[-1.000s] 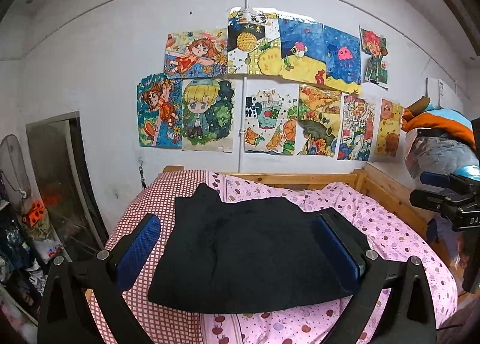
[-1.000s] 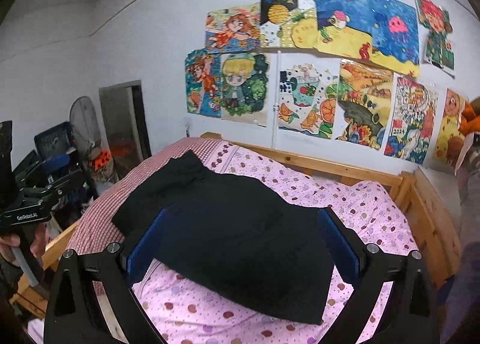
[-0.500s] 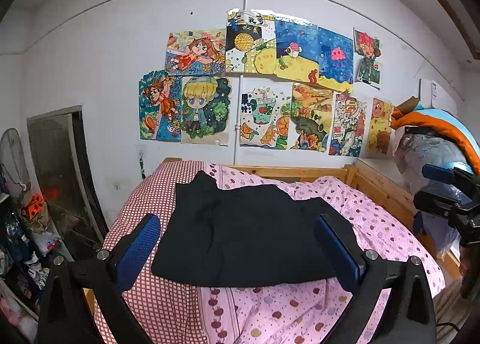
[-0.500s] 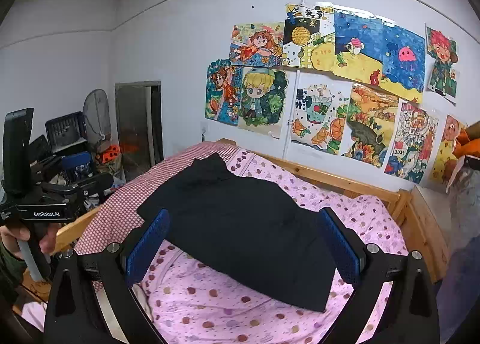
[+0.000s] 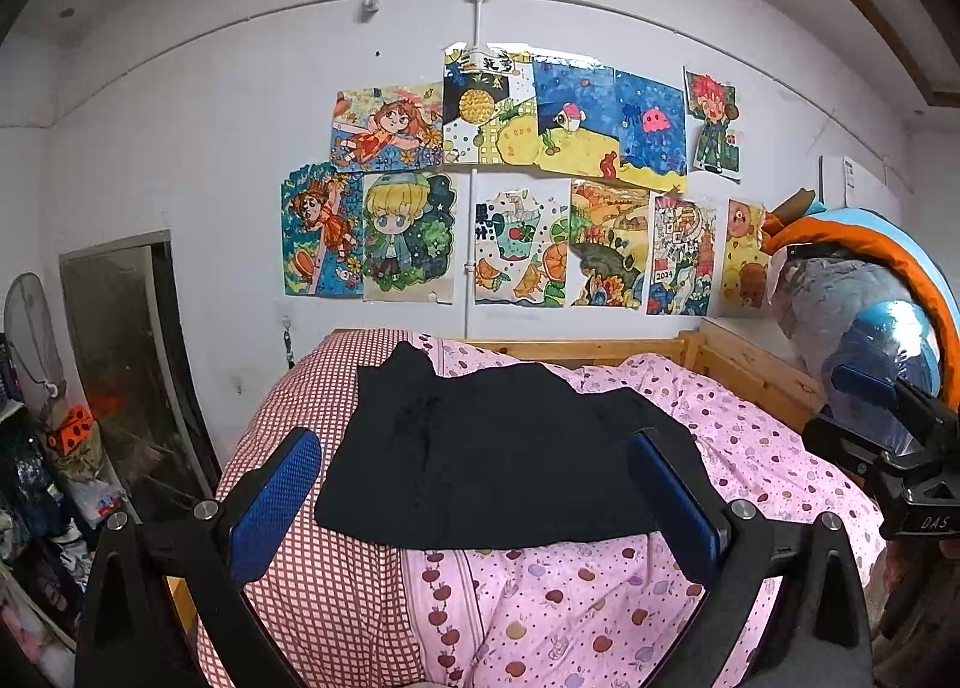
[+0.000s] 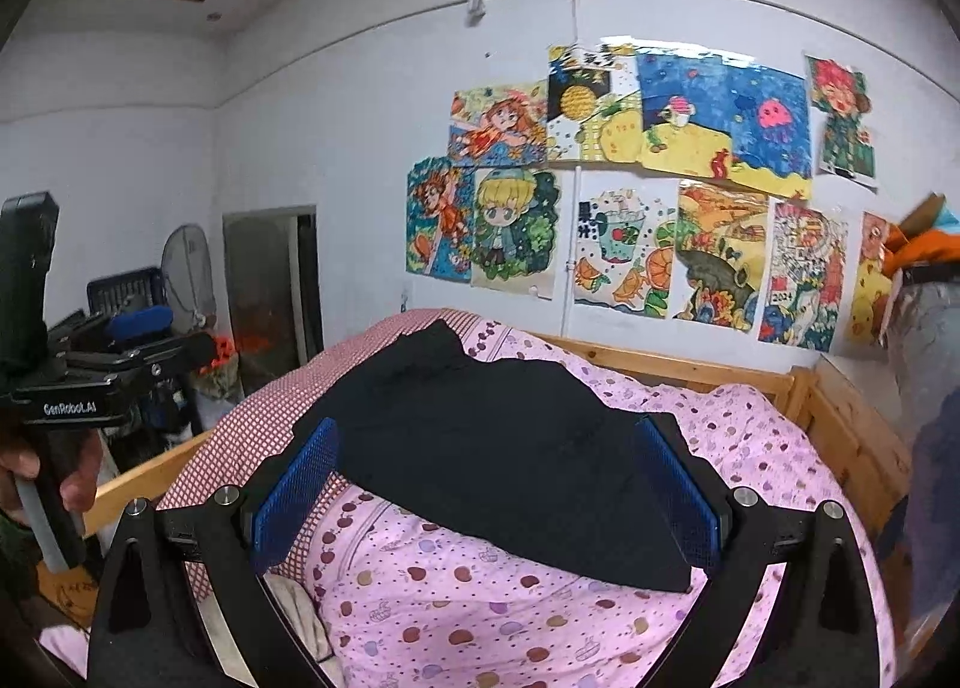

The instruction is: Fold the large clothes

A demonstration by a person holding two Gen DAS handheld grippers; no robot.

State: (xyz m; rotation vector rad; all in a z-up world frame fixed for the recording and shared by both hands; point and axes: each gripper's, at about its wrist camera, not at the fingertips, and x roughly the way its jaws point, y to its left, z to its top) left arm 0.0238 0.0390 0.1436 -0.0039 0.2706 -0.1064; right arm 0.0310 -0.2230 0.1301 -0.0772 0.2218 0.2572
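A black garment [image 5: 498,448] lies folded flat on the pink apple-print bed cover [image 5: 780,466]; it also shows in the right wrist view [image 6: 498,448]. My left gripper [image 5: 474,490] is open and empty, held back from the bed with the garment beyond its blue pads [image 5: 276,499]. My right gripper [image 6: 486,490] is open and empty, also back from the garment. The right gripper's body shows at the right edge of the left wrist view [image 5: 888,448]. The left gripper's body, held in a hand, shows at the left of the right wrist view [image 6: 66,382].
A red checked cover [image 5: 300,406] lies on the bed's left side. A wooden bed frame [image 5: 750,370] borders the far and right sides. Drawings [image 5: 510,196] cover the wall. Bundled bedding [image 5: 864,298] sits at right. A fan and clutter [image 6: 174,292] stand at left.
Both grippers have pulled back and up from the bed, so the garment looks smaller and farther. The garment has not moved. Both grippers stay open.
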